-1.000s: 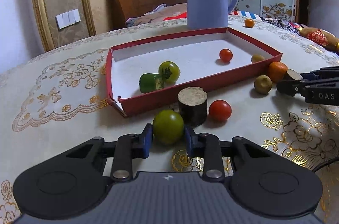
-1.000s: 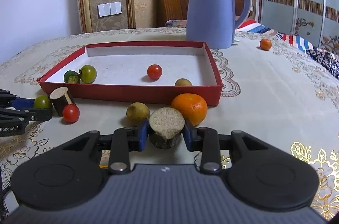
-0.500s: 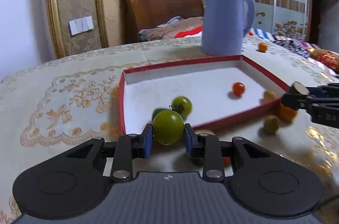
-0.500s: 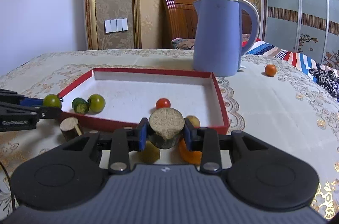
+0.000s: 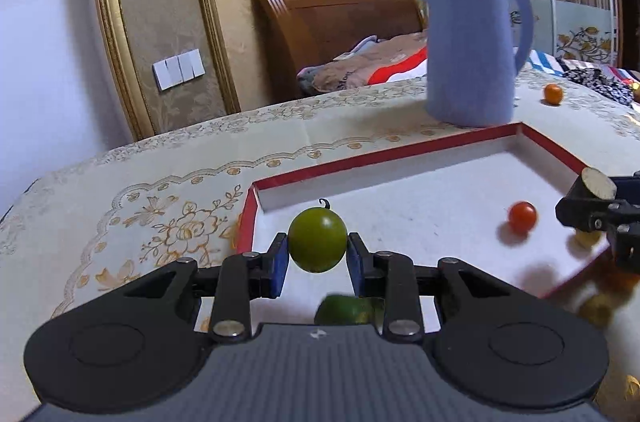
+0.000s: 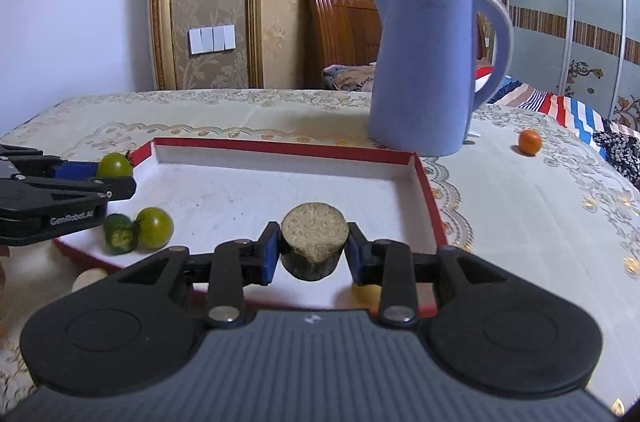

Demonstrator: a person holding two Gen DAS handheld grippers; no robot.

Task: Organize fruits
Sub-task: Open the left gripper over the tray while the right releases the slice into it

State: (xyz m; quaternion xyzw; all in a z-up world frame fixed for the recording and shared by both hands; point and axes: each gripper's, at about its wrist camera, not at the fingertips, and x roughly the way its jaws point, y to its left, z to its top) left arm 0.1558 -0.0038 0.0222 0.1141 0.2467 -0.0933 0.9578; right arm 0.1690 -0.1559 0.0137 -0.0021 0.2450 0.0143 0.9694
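My left gripper (image 5: 318, 260) is shut on a green tomato (image 5: 317, 239) and holds it above the near left part of the red tray (image 5: 360, 157). My right gripper (image 6: 314, 254) is shut on a brown cut cylinder piece (image 6: 314, 238) above the tray's (image 6: 280, 147) near edge. In the tray lie a red cherry tomato (image 5: 522, 216), a green tomato (image 6: 155, 227) and a green cut piece (image 6: 119, 239). The left gripper with its tomato (image 6: 115, 165) shows at the left of the right wrist view. The right gripper's piece (image 5: 598, 178) shows at the right of the left wrist view.
A blue kettle (image 6: 428, 70) stands behind the tray. A small orange fruit (image 6: 530, 141) lies on the tablecloth to the right of it. Blurred fruits (image 5: 598, 306) lie in front of the tray. A pale cut piece (image 6: 89, 278) sits outside the tray's near left corner.
Both grippers lifted their pieces off the table and moved forward over the tray. The loose fruits in front of the tray have dropped below the views.
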